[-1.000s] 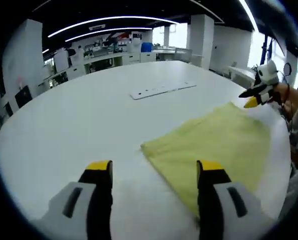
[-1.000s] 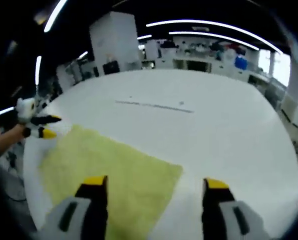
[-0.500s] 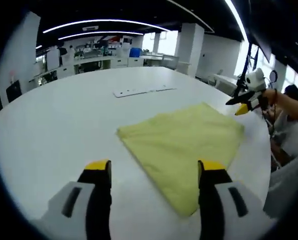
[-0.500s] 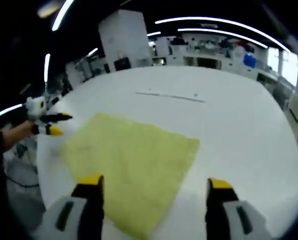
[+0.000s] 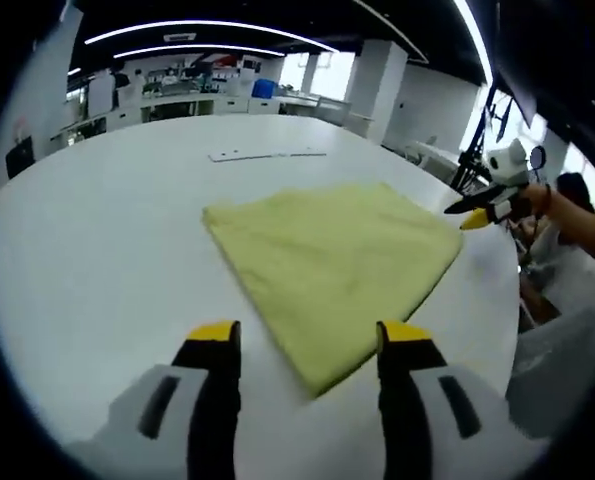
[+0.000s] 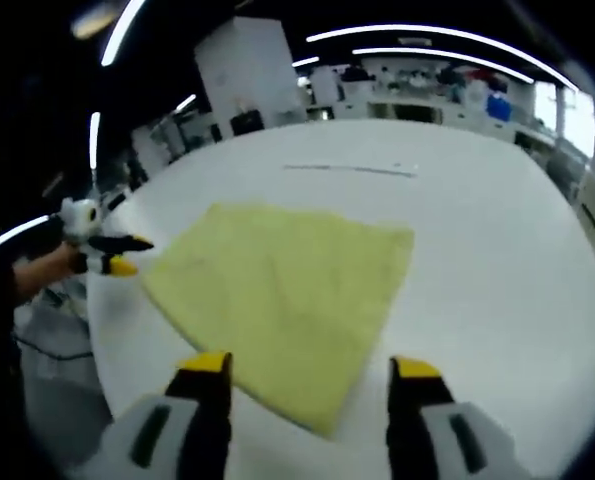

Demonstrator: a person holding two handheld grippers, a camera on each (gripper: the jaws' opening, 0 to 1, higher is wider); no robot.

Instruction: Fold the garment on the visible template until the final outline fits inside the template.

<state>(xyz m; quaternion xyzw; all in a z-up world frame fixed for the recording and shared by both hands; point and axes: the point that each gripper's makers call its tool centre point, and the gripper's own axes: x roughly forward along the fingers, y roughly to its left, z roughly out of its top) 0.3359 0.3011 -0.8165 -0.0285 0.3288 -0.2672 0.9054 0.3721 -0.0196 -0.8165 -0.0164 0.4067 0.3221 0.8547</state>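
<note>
My worry from here is the edge of the surface [image 5: 87, 250]: the yellow garment [image 5: 327, 255] lies near the rim on my side, and a careless pull on its near corner could, I judge, drag it partly over the side. I also see no template outline around it, so I cannot check the fit, and a fold made blind may land crooked.

The garment lies flat as a rough square, one corner pointing toward each claw, its cloth smooth with few wrinkles. A thin pale strip [image 5: 267, 155] lies well beyond it.

My left claw [image 5: 307, 340] hovers wide apart over the near corner, holding nothing. In the right gripper view my right claw [image 6: 312, 372] is likewise wide and bare above the garment [image 6: 287, 295].
</note>
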